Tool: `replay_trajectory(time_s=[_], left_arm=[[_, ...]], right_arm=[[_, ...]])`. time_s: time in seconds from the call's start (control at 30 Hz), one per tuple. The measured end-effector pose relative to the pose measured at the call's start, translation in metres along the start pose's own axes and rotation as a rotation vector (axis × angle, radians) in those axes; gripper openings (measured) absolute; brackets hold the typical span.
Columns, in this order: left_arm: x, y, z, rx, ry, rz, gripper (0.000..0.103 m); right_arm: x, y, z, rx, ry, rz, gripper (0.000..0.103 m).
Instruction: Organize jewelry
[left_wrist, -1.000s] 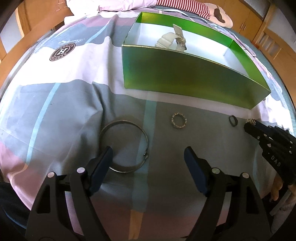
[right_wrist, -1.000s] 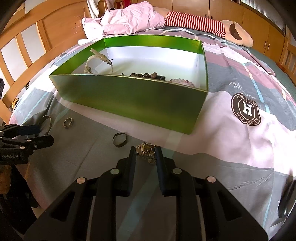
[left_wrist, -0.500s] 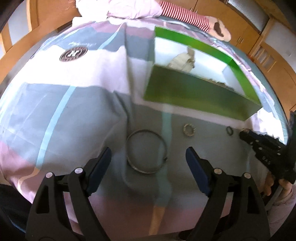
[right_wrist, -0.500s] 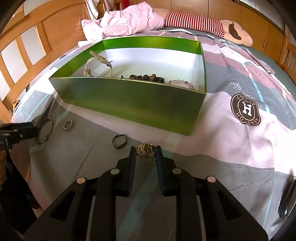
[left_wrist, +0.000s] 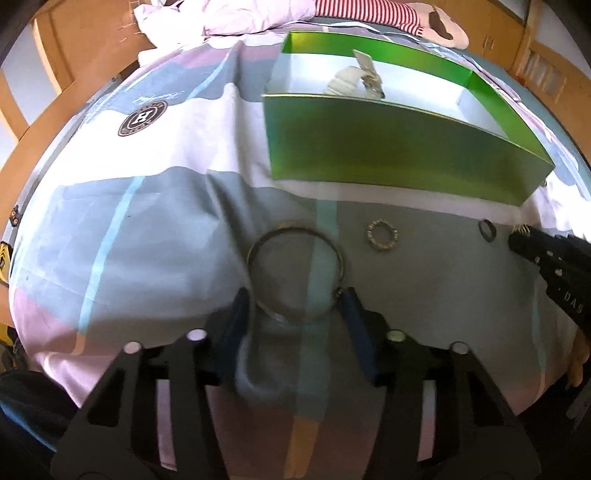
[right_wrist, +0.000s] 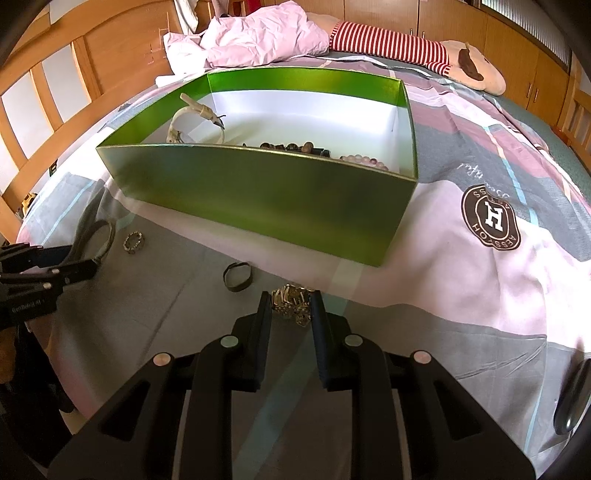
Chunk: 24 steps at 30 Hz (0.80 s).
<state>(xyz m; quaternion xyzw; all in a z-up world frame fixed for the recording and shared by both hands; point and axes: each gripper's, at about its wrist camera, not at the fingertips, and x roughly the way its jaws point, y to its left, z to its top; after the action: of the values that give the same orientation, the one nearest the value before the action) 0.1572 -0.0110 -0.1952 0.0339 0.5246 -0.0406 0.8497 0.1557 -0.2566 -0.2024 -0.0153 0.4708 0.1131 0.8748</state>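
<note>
Our left gripper (left_wrist: 295, 306) has just been closing around the big bangle (left_wrist: 295, 271). We should squeeze gently, lift straight, then carry it ahead into the green box (left_wrist: 388, 155).

Black tool (left_wrist: 295, 314) frames, blue pads (silver screws).

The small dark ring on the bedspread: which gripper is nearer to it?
Right. The right gripper sits just beside the small dark ring; the left gripper is farther off, jaws around the large bangle.
</note>
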Motion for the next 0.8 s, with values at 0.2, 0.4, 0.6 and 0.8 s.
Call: replay_trajectory(time_s=[0.2,0.4,0.6,0.8], left_arm=[[-0.002,0.001,-0.001,0.004,-0.005,0.02,0.038],[-0.001,0.014,0.0,-0.009,-0.01,0.044,0.064],[-0.003,0.068,0.002,-0.173,-0.013,0.005,0.062],[-0.026,0.072,0.004,-0.145,-0.093,-0.096,0.065]], right_arm=[[0.001,0.002,0.0,-0.006,0.005,-0.007,0.022],[0.001,0.001,-0.001,-0.001,0.006,-0.009,0.022],[0.001,0.001,-0.001,-0.006,0.004,-0.008,0.022],[-0.001,0.003,0.0,-0.013,-0.004,0.004,0.022]])
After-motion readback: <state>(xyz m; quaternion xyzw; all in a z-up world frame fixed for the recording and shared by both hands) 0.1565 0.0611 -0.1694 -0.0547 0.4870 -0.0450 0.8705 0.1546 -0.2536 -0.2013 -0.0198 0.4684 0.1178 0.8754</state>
